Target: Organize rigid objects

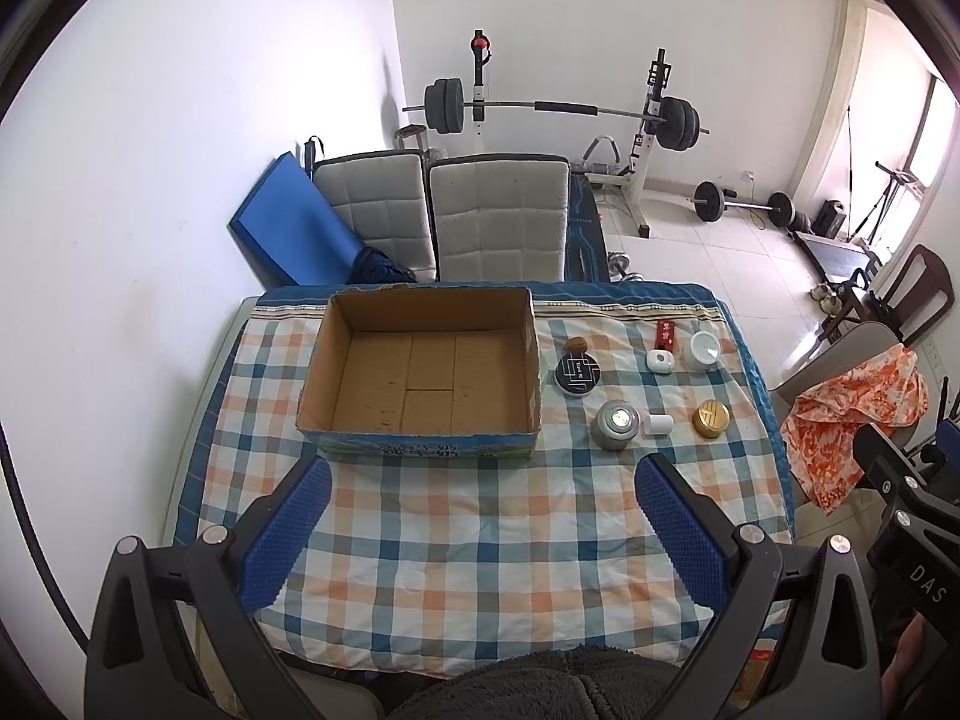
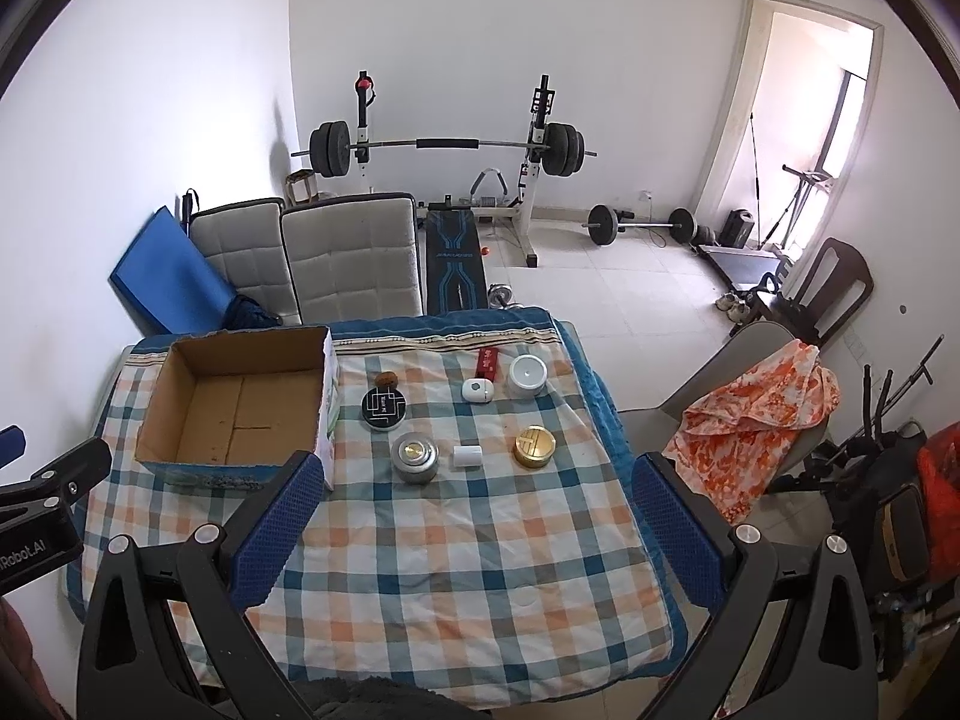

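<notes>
An empty cardboard box point(image 1: 420, 372) point(image 2: 240, 402) sits at the far left of the checked tablecloth point(image 1: 480, 540). To its right lie several small items: a black round tin point(image 1: 577, 375) point(image 2: 383, 409), a brown nut-like piece point(image 1: 577, 345), a silver tin point(image 1: 616, 423) point(image 2: 415, 457), a white cylinder point(image 1: 657, 425) point(image 2: 467, 456), a gold tin point(image 1: 711, 418) point(image 2: 533, 446), a white oval case point(image 1: 660, 359) point(image 2: 477, 390), a white jar point(image 1: 703, 350) point(image 2: 527, 375) and a red packet point(image 1: 666, 331) point(image 2: 487, 362). My left gripper point(image 1: 483, 474) and right gripper point(image 2: 477, 474) hover open above the near table, holding nothing.
Two padded chairs point(image 1: 444, 216) stand behind the table, a blue mat point(image 1: 288, 228) against the wall. An orange cloth point(image 2: 756, 414) drapes a chair at the right. A barbell rack point(image 2: 444, 150) and weights fill the far floor. A grey fleece point(image 1: 540, 684) lies at the near edge.
</notes>
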